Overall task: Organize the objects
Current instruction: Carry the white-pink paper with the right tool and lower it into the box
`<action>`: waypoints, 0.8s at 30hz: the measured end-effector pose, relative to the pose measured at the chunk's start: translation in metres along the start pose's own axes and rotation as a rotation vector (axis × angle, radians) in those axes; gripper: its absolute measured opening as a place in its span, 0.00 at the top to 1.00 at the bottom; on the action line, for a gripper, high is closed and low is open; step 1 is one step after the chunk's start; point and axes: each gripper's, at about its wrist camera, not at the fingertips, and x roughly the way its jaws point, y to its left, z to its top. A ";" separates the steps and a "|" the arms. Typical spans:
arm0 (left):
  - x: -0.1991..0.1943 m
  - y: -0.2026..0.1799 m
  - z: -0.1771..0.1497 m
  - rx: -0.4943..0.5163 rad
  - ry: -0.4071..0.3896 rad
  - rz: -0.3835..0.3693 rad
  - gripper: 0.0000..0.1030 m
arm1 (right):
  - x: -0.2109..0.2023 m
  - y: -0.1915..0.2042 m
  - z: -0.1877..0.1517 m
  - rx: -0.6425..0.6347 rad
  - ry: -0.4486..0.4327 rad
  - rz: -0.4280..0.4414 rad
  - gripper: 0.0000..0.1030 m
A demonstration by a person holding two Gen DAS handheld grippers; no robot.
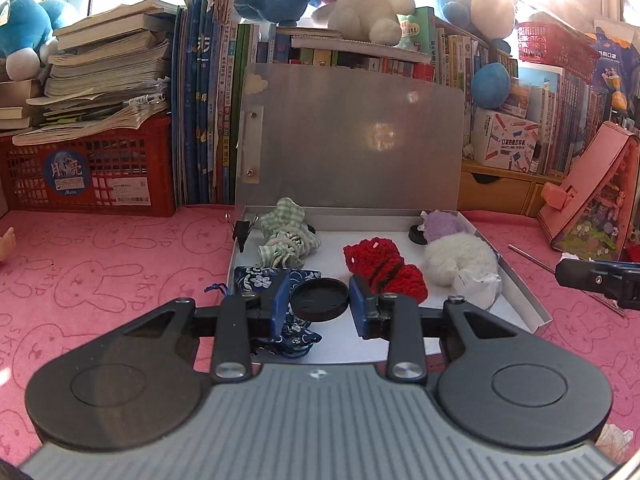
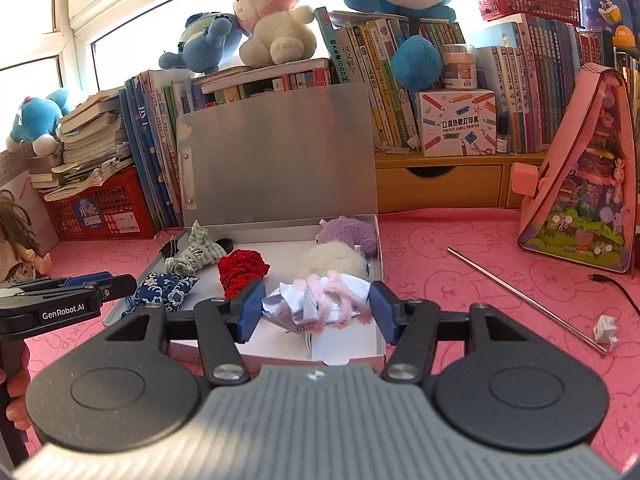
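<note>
An open metal tin with its lid up holds a green checked pouch, a red crochet piece, a white fluffy piece, a purple fluffy piece and a blue floral pouch. My left gripper holds a black round lid between its fingers, just above the tin's front. My right gripper is closed around a crumpled white and pink bundle over the tin's front right.
The tin sits on a pink bunny-print mat. Behind it are books, a red crate and plush toys. A metal rod, a paper scrap and a pink toy house lie to the right. A doll is at the left.
</note>
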 end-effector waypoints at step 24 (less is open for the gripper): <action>0.070 -0.001 -0.014 0.031 0.059 0.004 0.63 | 0.084 -0.010 -0.019 0.091 0.169 -0.005 0.41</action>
